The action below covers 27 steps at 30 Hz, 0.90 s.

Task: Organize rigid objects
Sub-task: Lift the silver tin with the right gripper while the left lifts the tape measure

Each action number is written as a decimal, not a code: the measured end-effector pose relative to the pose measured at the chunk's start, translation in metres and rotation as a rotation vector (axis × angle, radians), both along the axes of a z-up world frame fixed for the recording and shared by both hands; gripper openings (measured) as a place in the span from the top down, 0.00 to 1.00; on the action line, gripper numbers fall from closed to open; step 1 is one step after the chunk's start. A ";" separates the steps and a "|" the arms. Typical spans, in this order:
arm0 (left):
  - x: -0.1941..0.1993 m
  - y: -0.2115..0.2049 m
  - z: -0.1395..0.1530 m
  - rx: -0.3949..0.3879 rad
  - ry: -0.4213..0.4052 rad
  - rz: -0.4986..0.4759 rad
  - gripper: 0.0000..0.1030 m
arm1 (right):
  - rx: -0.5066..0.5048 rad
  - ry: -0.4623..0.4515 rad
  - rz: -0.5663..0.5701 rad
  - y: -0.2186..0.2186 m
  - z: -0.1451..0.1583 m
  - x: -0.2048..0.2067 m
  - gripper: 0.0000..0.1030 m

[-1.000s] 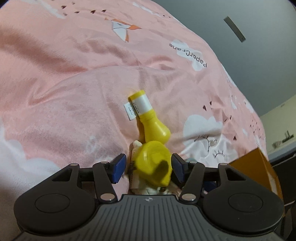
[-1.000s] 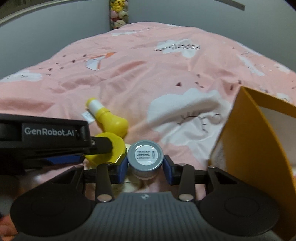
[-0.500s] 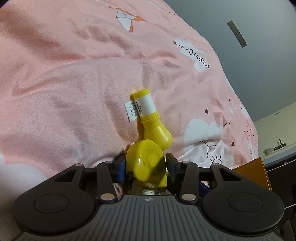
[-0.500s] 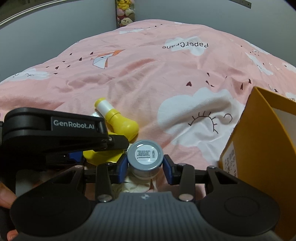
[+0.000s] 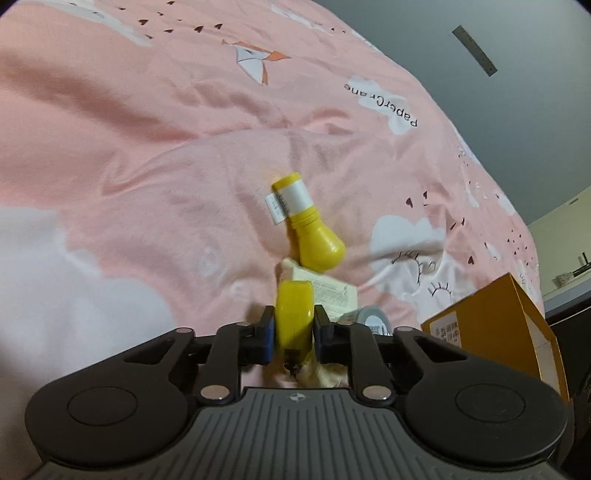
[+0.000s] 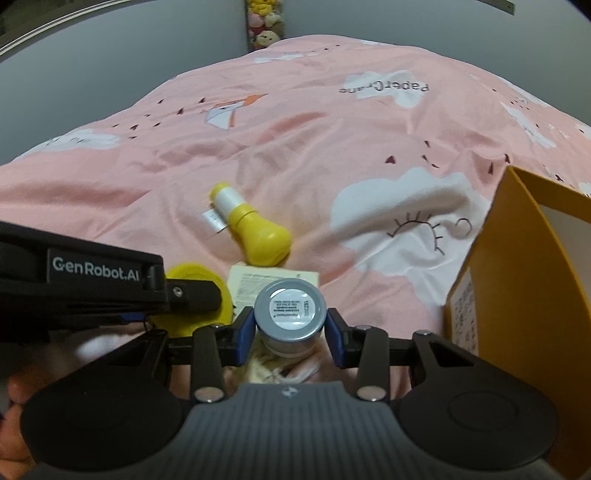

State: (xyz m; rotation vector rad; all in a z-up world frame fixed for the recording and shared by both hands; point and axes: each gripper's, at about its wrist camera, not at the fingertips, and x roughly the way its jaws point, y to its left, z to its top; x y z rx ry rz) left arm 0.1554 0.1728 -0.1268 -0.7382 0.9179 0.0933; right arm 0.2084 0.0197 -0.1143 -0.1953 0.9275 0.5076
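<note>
Both grippers loaded above the pink cloud-print quilt (image 5: 155, 177).

The left gripper (image 5: 294, 328) is clamped on a flat yellow plastic disc (image 5: 294, 314), held edge-on between its blue pads. The right gripper (image 6: 290, 332) grips a small grey-lidded round jar (image 6: 290, 308) (label facing the camera). A yellow bulb-shaped plastic bottle (image 6: 255, 230) lies just ahead, near a cream paper carton (image 6: 251, 282); an orange cardboard box (image 6: 517, 295) stands right.

Pink cloud-print bedspread (image 6: 332, 155), grey wall (image 5: 517, 122), stuffed toys (image 6: 265, 22) in corner
</note>
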 end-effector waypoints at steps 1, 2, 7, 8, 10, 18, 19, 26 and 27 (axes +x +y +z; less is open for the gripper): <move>-0.003 0.000 0.000 -0.001 0.003 0.001 0.79 | 0.003 0.003 0.007 0.001 0.000 -0.002 0.61; -0.006 0.001 0.001 -0.005 0.001 0.001 0.79 | 0.005 0.004 0.011 0.000 0.001 -0.003 0.61; -0.020 0.005 0.008 0.003 0.008 -0.008 0.79 | -0.002 0.009 -0.003 -0.004 0.002 -0.007 0.61; -0.022 0.005 0.009 0.005 0.015 -0.014 0.79 | 0.002 0.013 -0.007 -0.005 0.002 -0.007 0.61; -0.022 0.007 0.008 -0.002 0.016 -0.020 0.79 | 0.008 0.019 -0.010 -0.006 0.002 -0.008 0.61; -0.013 0.004 -0.013 -0.007 0.024 -0.045 0.76 | 0.013 0.019 -0.013 -0.009 -0.001 -0.009 0.61; -0.012 0.004 -0.014 -0.003 0.022 -0.040 0.76 | 0.016 0.021 -0.015 -0.009 -0.001 -0.008 0.60; -0.007 -0.001 -0.021 0.033 -0.005 -0.032 0.78 | 0.021 0.025 -0.015 -0.010 -0.005 -0.007 0.60; -0.007 -0.001 -0.020 0.037 -0.009 -0.034 0.78 | 0.022 0.025 -0.016 -0.010 -0.005 -0.007 0.60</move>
